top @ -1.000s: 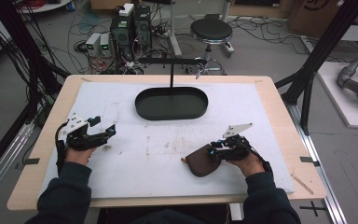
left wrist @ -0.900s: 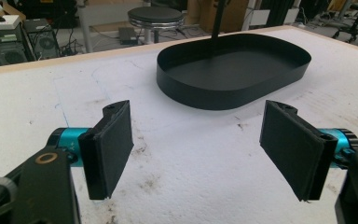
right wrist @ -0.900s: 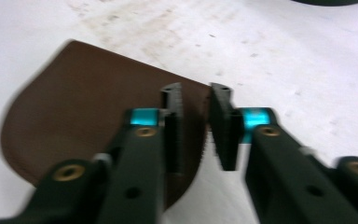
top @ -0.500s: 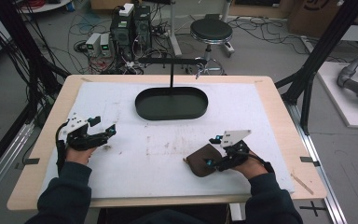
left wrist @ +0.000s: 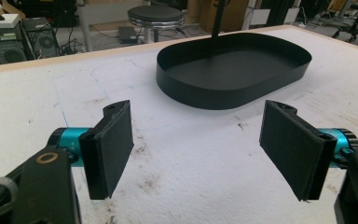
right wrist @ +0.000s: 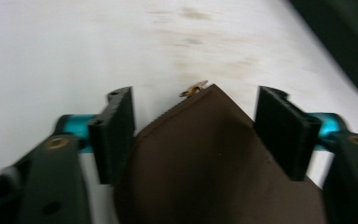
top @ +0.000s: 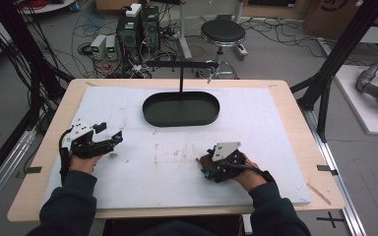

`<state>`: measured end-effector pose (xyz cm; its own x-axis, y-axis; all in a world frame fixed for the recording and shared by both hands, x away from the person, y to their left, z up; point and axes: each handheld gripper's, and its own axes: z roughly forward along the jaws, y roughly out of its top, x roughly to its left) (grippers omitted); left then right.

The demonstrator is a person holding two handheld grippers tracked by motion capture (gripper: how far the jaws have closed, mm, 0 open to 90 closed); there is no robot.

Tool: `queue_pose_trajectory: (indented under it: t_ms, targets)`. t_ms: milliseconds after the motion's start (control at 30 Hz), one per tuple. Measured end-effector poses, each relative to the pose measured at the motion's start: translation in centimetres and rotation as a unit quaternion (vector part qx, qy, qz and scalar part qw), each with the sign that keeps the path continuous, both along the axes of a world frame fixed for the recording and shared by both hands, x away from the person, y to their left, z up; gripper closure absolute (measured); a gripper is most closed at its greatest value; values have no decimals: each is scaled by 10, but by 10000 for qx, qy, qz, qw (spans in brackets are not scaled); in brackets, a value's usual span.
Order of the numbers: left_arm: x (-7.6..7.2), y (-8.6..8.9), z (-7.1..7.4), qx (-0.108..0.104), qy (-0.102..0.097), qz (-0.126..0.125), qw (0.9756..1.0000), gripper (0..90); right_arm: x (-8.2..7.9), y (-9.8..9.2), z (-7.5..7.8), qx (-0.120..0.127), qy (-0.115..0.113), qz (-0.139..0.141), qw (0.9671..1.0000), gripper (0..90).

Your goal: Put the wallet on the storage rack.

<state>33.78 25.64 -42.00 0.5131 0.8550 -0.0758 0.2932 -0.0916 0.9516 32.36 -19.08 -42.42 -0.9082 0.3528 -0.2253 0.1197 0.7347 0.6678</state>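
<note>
Nearest you on the right, your right gripper (right wrist: 193,135) has just been opening around the brown pouch (right wrist: 205,158), not pinching it. Left gripper (left wrist: 196,154) gapes empty. Farther off, the black tray (top: 181,108) waits unfilled.

Both of the person's arms wear dark navy long sleeves (top: 66,204), bunched slightly at the wrists. Each hand-held black two-jaw gripper, left (left wrist: 196,151) and right (right wrist: 198,135), has flat, ribbed black rectangular pads (left wrist: 114,142) on turquoise metal cylinders (left wrist: 70,138), brass-coloured screw heads in the black arms, a grey three-cornered plate (top: 225,150) on top, and a trailing black cable (top: 63,152).
</note>
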Motion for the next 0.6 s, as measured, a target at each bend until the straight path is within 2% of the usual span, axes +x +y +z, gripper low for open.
queue_pose_trajectory:
  t_ms: [67,133,167,200,233,267,300,400,500,567,600]
  targets:
    - [0,0,0,16,-2,4,10000,256,4,-4,1,31,-25,-366,9993,332]
    - [0,0,0,13,-2,2,10000,256,9,-9,1,74,-15,-861,9963,352]
    - [0,0,0,11,1,7,10000,256,11,-11,0,134,-11,-1102,9938,351]
    - [0,0,0,11,-1,12,10000,256,15,-15,0,203,113,-1364,9904,342]
    - [0,0,0,7,5,7,10000,256,18,-19,-1,319,215,-1656,9854,325]
    - [0,0,0,11,2,13,10000,256,21,-23,-1,461,285,-1835,9815,322]
    - [0,0,0,7,3,12,10000,256,23,-27,0,621,354,-1888,9794,315]
    - [0,0,0,4,3,13,10000,256,28,-40,5,1015,335,-1791,9780,264]
    - [0,0,0,8,1,11,10000,256,35,-53,10,918,214,-1871,9778,246]
    - [0,0,0,-27,6,28,10000,256,37,-63,11,664,119,-2133,9746,260]
    - [0,1,0,-15,17,26,10000,256,37,-68,11,590,156,-2244,9726,270]
